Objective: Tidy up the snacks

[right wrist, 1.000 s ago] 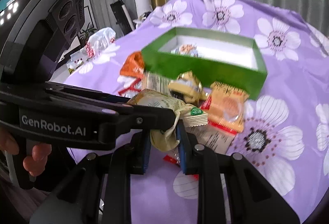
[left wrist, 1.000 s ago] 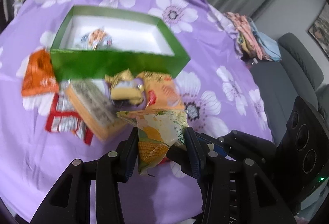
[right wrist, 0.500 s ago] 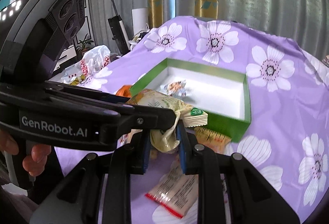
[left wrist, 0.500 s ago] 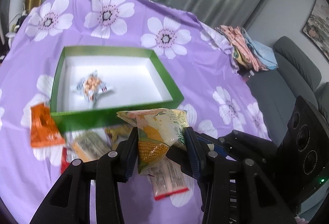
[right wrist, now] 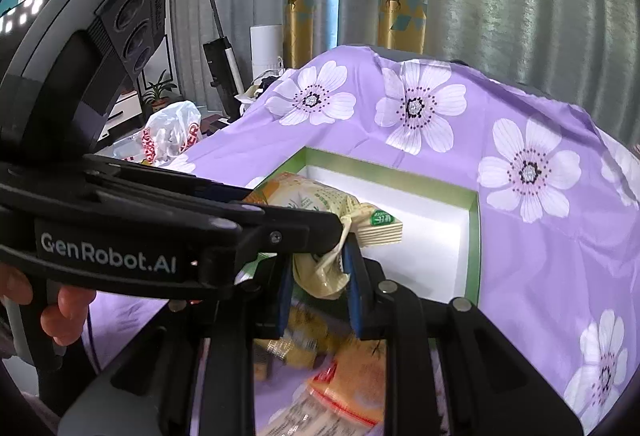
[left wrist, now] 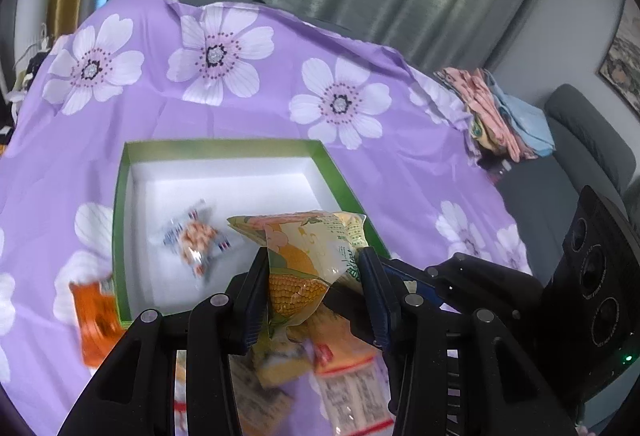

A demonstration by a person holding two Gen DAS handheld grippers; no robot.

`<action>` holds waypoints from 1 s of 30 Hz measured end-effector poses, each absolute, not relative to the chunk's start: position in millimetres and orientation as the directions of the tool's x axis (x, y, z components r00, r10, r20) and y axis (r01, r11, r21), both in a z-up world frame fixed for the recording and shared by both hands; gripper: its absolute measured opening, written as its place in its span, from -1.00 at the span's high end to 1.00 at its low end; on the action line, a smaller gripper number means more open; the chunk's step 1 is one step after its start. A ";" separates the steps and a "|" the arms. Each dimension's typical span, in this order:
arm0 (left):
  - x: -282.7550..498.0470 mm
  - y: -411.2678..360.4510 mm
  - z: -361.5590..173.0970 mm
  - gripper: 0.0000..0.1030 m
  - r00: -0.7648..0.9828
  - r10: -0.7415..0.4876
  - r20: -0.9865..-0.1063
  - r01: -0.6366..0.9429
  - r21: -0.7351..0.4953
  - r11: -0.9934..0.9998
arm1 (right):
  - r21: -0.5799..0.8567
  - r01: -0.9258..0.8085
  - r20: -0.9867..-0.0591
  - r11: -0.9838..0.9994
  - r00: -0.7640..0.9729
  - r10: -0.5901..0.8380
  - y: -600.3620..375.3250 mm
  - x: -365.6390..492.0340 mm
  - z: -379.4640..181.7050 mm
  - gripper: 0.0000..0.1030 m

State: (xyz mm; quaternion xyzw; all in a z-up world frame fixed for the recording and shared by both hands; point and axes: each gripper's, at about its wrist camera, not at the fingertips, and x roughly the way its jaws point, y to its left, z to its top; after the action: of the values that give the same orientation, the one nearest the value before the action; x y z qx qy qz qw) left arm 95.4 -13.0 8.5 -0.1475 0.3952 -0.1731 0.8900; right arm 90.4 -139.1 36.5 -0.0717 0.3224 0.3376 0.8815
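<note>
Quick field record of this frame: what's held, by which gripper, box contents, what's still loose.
held item: corn snack bag
left gripper: jaws shut on the bag's wide part
right gripper: jaws shut on the bag's crumpled end
bag position: in the air above the box's near edge
green box: open, one small wrapped snack inside
loose: orange packet left of box; several packets in front of it

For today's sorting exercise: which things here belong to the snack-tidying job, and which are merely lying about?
Job:
corn snack packet, gripped by both grippers
green box
wrapped snack inside the box
orange packet

Lying about:
folded clothes
plastic bag
upright vacuum
</note>
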 end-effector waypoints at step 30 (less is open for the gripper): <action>161.3 1.1 -55.2 0.14 0.511 -0.377 -0.772 0.083 -0.392 0.916 | 0.207 -0.618 -0.736 0.758 0.412 0.537 -112.5 162.6 -29.6 0.51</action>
State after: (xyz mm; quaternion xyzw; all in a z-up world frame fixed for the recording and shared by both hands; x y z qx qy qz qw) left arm 161.3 1.1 -55.2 -0.1544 0.4758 -0.1345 0.8554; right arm 162.6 -112.5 -29.6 -0.0485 0.4190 0.3442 0.8388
